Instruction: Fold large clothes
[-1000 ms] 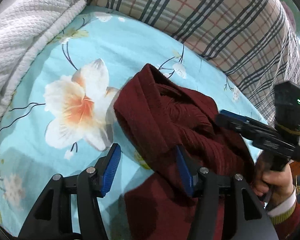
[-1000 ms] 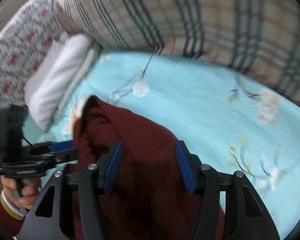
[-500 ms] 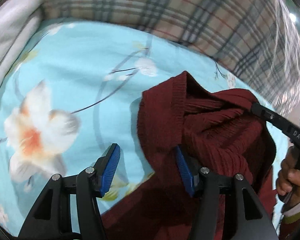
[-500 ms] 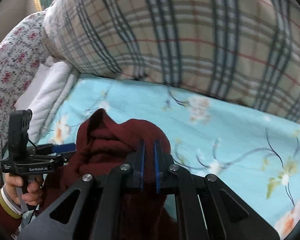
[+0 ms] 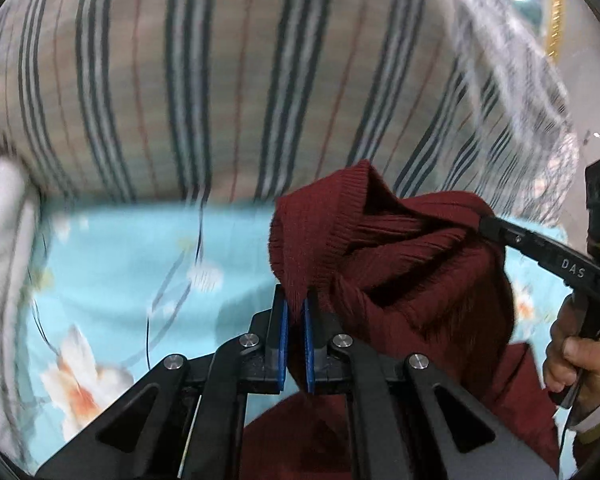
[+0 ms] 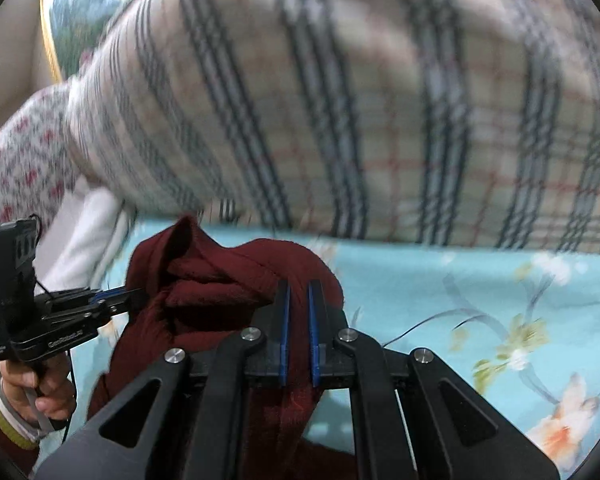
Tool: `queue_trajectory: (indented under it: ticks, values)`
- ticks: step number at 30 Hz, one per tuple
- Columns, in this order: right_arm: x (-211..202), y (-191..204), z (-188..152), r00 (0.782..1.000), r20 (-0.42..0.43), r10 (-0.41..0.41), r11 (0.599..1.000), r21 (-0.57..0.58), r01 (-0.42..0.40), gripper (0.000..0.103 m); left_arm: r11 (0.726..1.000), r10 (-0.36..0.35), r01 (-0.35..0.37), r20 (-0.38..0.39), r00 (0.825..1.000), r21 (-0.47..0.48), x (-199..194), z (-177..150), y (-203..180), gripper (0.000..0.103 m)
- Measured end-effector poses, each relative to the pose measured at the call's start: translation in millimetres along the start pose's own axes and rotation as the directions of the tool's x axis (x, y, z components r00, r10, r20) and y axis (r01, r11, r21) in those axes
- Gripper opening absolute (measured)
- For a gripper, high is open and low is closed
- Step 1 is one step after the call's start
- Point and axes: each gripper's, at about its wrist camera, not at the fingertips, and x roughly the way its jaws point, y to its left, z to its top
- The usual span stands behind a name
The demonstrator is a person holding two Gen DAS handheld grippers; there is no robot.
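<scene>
A dark red knit sweater [image 5: 400,264] is bunched and held up above the light blue flowered bedsheet [image 5: 140,264]. My left gripper [image 5: 295,300] is shut on a ribbed edge of the sweater. My right gripper [image 6: 298,292] is shut on another fold of the same sweater [image 6: 220,280]. In the left wrist view the right gripper [image 5: 484,226] grips the cloth from the right. In the right wrist view the left gripper [image 6: 134,295] bites the cloth from the left. The rest of the sweater hangs down below both grippers.
A large plaid pillow or quilt [image 5: 260,80] rises at the back of the bed, also in the right wrist view [image 6: 360,120]. A white textured blanket [image 5: 4,260] lies at the left, beside a floral pillow [image 6: 16,168].
My right gripper shut on the sweater first, then my left gripper shut on its ribbed edge. Both have lifted the cloth up and toward the plaid pillow.
</scene>
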Motion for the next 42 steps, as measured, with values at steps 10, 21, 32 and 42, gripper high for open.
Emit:
queue_trajectory:
  ticks: [10, 21, 32, 42]
  values:
    - [-118.9, -36.9, -41.0, 0.984, 0.176, -0.004, 0.995, 0.099, -0.014, 0.003, 0.973, -0.094, 0.05, 0.185, 0.978, 0.227, -92.2, -44.0, -92.9, 0.005]
    - [-153.6, -51.6, -182.9, 0.999, 0.014, 0.051, 0.961, 0.27, -0.053, 0.002, 0.953, -0.048, 0.036, 0.032, 0.998, 0.299, -106.5, -180.7, -99.5, 0.005]
    - [-161.5, -36.4, -248.1, 0.984, -0.166, 0.061, 0.952, 0.305, -0.007, 0.004, 0.985, -0.061, 0.079, -0.113, 0.992, 0.156, -126.7, -235.0, -69.7, 0.014]
    - [-176.8, -49.5, -238.5, 0.988, -0.11, 0.106, 0.887, 0.459, -0.044, 0.008, 0.935, -0.288, 0.243, -0.154, 0.945, -0.258, -130.7, -220.5, -7.7, 0.05]
